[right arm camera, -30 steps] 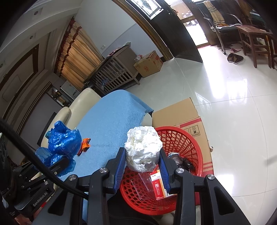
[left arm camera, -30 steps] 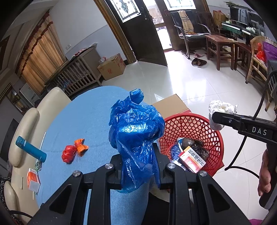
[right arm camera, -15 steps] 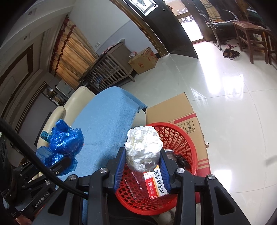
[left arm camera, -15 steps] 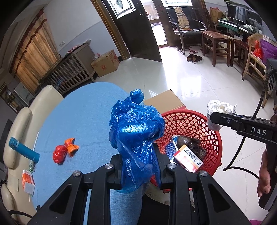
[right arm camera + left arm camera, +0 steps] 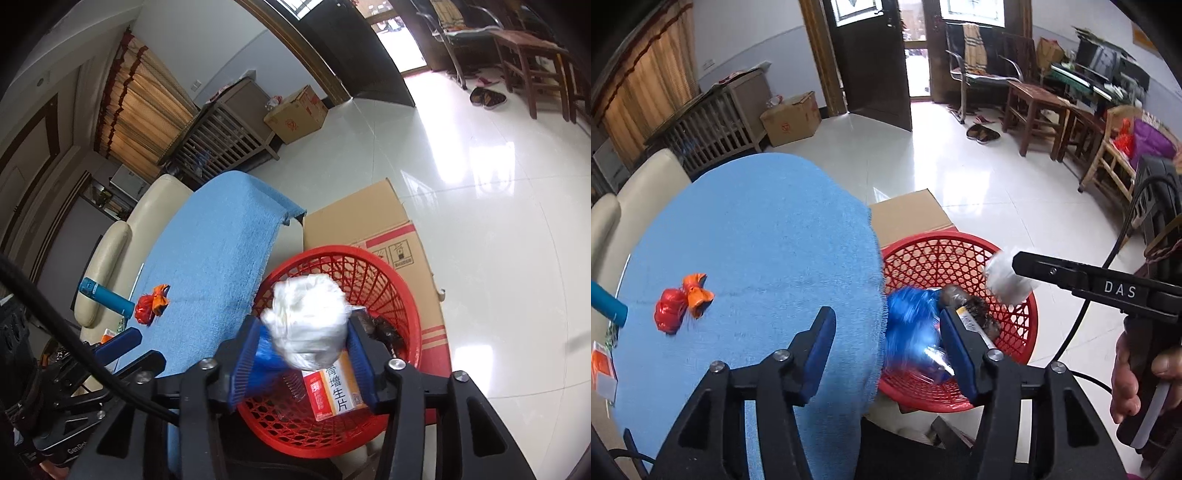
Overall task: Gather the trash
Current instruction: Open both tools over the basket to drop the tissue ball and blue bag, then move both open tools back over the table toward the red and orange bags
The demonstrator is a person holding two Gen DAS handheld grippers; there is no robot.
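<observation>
Clearly "DAS" on right hand-held gripper (image 5: pixel 303 354), spread, left hand-held gripper (image 5: pixel 886 350) spread, red basket (image 5: pixel 960 258).

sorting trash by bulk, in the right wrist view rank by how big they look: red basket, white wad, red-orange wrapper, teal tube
1. red basket
2. white wad, though it sits close to the camera, so it looks inflated
3. and 4. teal tube and red-orange wrapper look about alike; both are far off, so I won't rank them.

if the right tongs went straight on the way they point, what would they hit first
Most likely the white wad between the fingers, then the red basket holding the medicine box. Depth is unclear.
</observation>
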